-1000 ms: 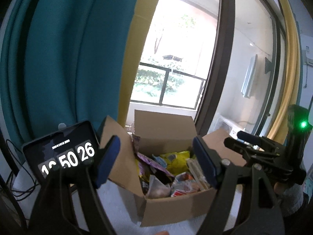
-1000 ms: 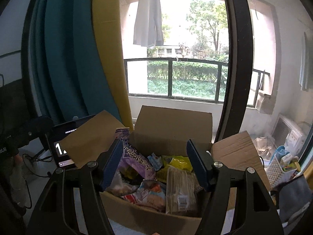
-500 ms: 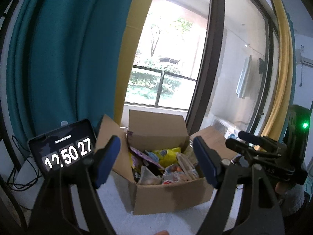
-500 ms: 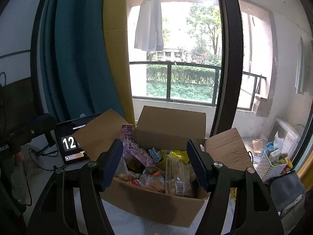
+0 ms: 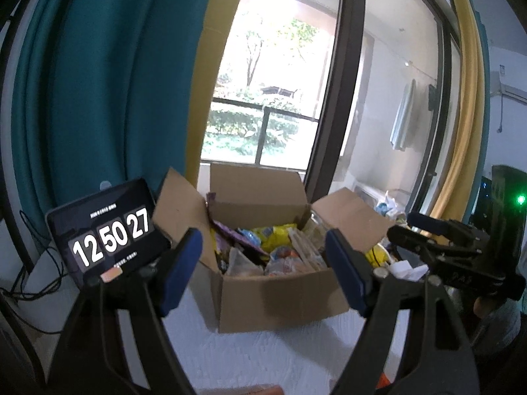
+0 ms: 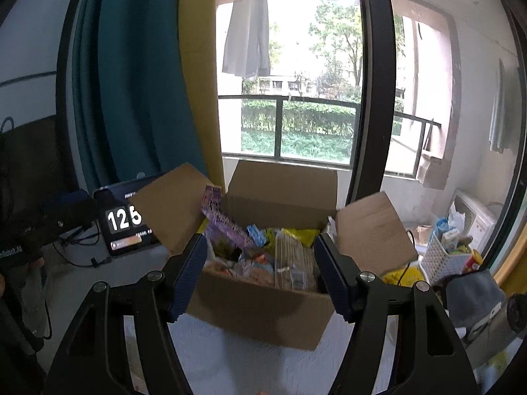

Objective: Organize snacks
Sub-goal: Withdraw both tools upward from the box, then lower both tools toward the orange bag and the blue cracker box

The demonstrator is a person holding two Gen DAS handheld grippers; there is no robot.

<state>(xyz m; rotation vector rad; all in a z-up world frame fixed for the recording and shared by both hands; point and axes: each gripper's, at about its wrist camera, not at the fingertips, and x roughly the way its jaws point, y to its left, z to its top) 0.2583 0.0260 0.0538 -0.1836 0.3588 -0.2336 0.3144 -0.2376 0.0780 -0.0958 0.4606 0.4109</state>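
Observation:
An open cardboard box [image 5: 280,299] [image 6: 260,309] stands on a white tabletop, full of snack packets. A purple packet [image 6: 220,220] leans up at its left; a yellow bag [image 5: 276,233] lies near the back and a clear packet of biscuits [image 6: 293,260] at the right. My left gripper [image 5: 263,276] is open and empty, a short way back from the box's front wall. My right gripper [image 6: 260,273] is open and empty, also short of the box's front. The right gripper shows at the right of the left wrist view [image 5: 444,247].
A tablet [image 5: 105,233] showing a clock stands left of the box. Teal and yellow curtains [image 6: 131,82] hang behind, with a window and balcony rail beyond. A white basket [image 6: 444,253] of items and a grey cloth [image 6: 471,293] sit at the right.
Both grippers have drawn back from the box, which now looks smaller and farther. More white tabletop shows in front of it. Both stay open.

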